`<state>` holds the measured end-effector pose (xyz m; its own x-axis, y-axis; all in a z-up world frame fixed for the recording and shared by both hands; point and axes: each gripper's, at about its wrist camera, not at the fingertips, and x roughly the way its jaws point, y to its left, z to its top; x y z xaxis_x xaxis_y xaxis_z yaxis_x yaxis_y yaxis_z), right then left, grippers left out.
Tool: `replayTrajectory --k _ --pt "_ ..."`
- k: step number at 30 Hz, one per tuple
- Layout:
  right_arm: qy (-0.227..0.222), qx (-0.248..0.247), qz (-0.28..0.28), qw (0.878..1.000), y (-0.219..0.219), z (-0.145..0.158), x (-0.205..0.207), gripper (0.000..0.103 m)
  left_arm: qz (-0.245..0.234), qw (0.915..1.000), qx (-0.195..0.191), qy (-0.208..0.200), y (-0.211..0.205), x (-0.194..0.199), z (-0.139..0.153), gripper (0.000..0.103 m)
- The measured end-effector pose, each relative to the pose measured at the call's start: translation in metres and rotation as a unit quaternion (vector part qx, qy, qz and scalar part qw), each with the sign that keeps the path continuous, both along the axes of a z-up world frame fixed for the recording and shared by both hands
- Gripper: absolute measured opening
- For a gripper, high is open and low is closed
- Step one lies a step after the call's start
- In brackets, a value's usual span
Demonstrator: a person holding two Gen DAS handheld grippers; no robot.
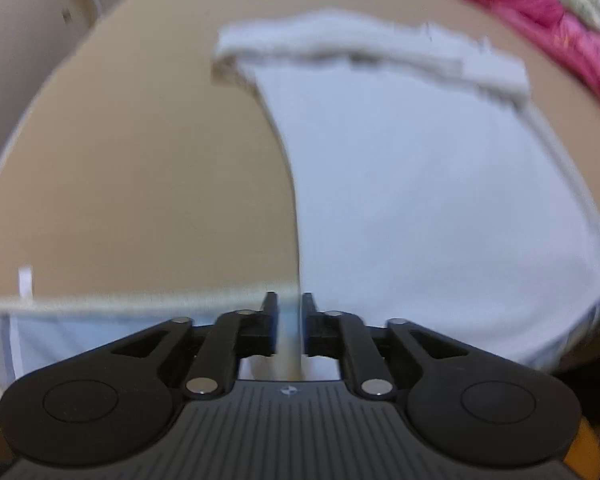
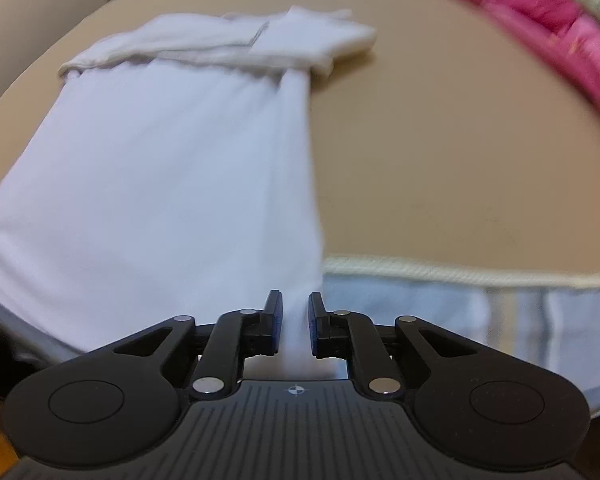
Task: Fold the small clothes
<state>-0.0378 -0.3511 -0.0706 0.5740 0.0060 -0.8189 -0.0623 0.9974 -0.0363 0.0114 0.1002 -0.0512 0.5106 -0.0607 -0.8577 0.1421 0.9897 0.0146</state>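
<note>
Left wrist view: the left gripper (image 1: 289, 326) points steeply down at a tan surface (image 1: 140, 168). Its jaws stand close together with a narrow gap, and the near corner of a white garment (image 1: 420, 200) runs down into that gap; the cloth looks pinched between the pads, though the blur keeps the contact itself from being certain. From the fingertips the garment spreads ahead and to the right, its left edge curving straight up from the jaws. At the far end lies a thicker, bunched band of the same white cloth (image 1: 360, 52), lying crosswise. Left of the gripper the tan surface is bare except for a small white tag (image 1: 25, 280) near its piped near edge (image 1: 120, 298). Beyond the garment, far right, a pink fabric (image 1: 540, 12) borders the surface, with a pale patterned cloth behind it. Below the piped edge, striped light-blue fabric (image 1: 60, 340) shows.

Right wrist view: the right gripper (image 2: 296, 322) also points down, jaws narrowly apart with white cloth of the garment (image 2: 160, 180) filling the gap, apparently nipped there. Here the garment spreads ahead and to the left; its right edge rises from the fingertips. The bunched band (image 2: 220, 48) lies at the far end. Right of the gripper the tan surface (image 2: 460, 160) is bare, ending in a piped edge (image 2: 460, 274) over striped blue fabric (image 2: 500, 320). The pink fabric (image 2: 520, 0) lies far right.
</note>
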Motion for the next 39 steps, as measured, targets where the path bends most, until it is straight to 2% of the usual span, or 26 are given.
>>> replayTrajectory --k 2,4,6,9,12,13,14,15,16,17,20,22,23,24,25,27,28,29,30,31,32,33,35,36,38,39 --pt "-0.059 0.011 -0.028 0.998 -0.011 0.017 0.009 0.022 -0.002 0.9983 -0.016 -0.055 -0.002 0.013 0.024 0.017" --pt "-0.120 0.056 -0.036 0.991 -0.016 0.037 0.024 0.022 -0.007 0.9951 -0.027 -0.095 -0.007 0.026 0.043 0.017" --pt "-0.163 0.064 -0.014 0.985 -0.007 0.054 0.044 0.022 -0.005 0.9909 -0.032 -0.130 -0.009 0.046 0.059 0.017" --pt "-0.190 0.054 0.050 0.979 0.018 0.059 0.088 0.022 -0.005 0.9842 -0.034 -0.174 -0.015 0.085 0.073 0.017" --pt "-0.189 0.043 0.086 0.977 0.044 0.044 0.134 0.026 0.018 0.9797 -0.038 -0.196 -0.008 0.115 0.061 0.017" --pt "-0.181 0.034 0.093 0.978 0.058 0.034 0.151 0.032 0.034 0.9804 -0.037 -0.190 -0.005 0.124 0.050 0.017" --pt "-0.174 0.027 0.101 0.979 0.072 0.025 0.165 0.037 0.055 0.9854 -0.033 -0.158 -0.004 0.136 0.040 0.016" --pt "-0.164 0.020 0.116 0.979 0.089 0.016 0.180 0.040 0.061 0.9867 -0.042 -0.145 -0.006 0.146 0.038 0.017" --pt "-0.153 0.010 0.136 0.979 0.104 0.006 0.193 0.044 0.052 0.9852 -0.059 -0.152 -0.010 0.150 0.039 0.018" --pt "-0.142 -0.005 0.156 0.977 0.118 -0.006 0.205 0.046 0.038 0.9841 -0.059 -0.163 -0.017 0.154 0.041 0.021" --pt "-0.120 -0.052 0.213 0.968 0.160 -0.032 0.233 0.048 -0.016 0.9810 -0.034 -0.191 -0.046 0.172 0.038 0.030" --pt "-0.107 -0.080 0.247 0.960 0.179 -0.049 0.243 0.048 -0.051 0.9811 -0.033 -0.184 -0.065 0.195 0.026 0.036" --pt "-0.106 -0.096 0.257 0.956 0.186 -0.057 0.242 0.047 -0.069 0.9809 -0.033 -0.179 -0.075 0.208 0.017 0.039" --pt "-0.110 -0.108 0.266 0.951 0.190 -0.061 0.241 0.046 -0.087 0.9800 -0.027 -0.177 -0.087 0.222 0.009 0.047" --pt "-0.117 -0.110 0.273 0.948 0.191 -0.062 0.239 0.044 -0.105 0.9787 -0.016 -0.176 -0.100 0.232 0.001 0.061" --pt "-0.115 -0.096 0.283 0.947 0.191 -0.062 0.240 0.030 -0.132 0.9756 0.013 -0.175 -0.123 0.260 -0.019 0.069" --pt "-0.113 -0.093 0.284 0.948 0.189 -0.061 0.240 0.014 -0.144 0.9733 0.023 -0.177 -0.130 0.268 -0.030 0.069" --pt "-0.116 -0.097 0.282 0.947 0.188 -0.060 0.239 0.006 -0.158 0.9716 0.030 -0.174 -0.133 0.273 -0.039 0.069" --pt "-0.118 -0.098 0.282 0.947 0.185 -0.059 0.239 0.005 -0.170 0.9698 0.043 -0.170 -0.140 0.277 -0.050 0.066" --pt "-0.116 -0.091 0.284 0.947 0.183 -0.057 0.240 0.004 -0.175 0.9681 0.064 -0.168 -0.145 0.282 -0.061 0.037" --pt "-0.116 -0.084 0.285 0.948 0.180 -0.054 0.240 0.003 -0.178 0.9664 0.094 -0.160 -0.151 0.287 -0.071 0.015" --pt "-0.117 -0.081 0.286 0.948 0.178 -0.051 0.240 0.003 -0.181 0.9655 0.110 -0.152 -0.154 0.293 -0.078 0.002" --pt "-0.120 -0.074 0.291 0.946 0.171 -0.042 0.242 0.002 -0.176 0.9642 0.097 -0.173 -0.144 0.297 -0.074 0.002" --pt "-0.126 -0.066 0.292 0.946 0.165 -0.034 0.243 0.002 -0.157 0.9651 0.090 -0.189 -0.132 0.298 -0.065 0.001" --pt "-0.143 -0.058 0.283 0.947 0.148 -0.016 0.246 0.002 -0.075 0.9739 0.059 -0.206 -0.095 0.307 -0.042 0.001" --pt "-0.155 -0.046 0.262 0.951 0.129 -0.003 0.250 0.000 -0.008 0.9774 0.037 -0.208 -0.065 0.312 -0.030 0.001"
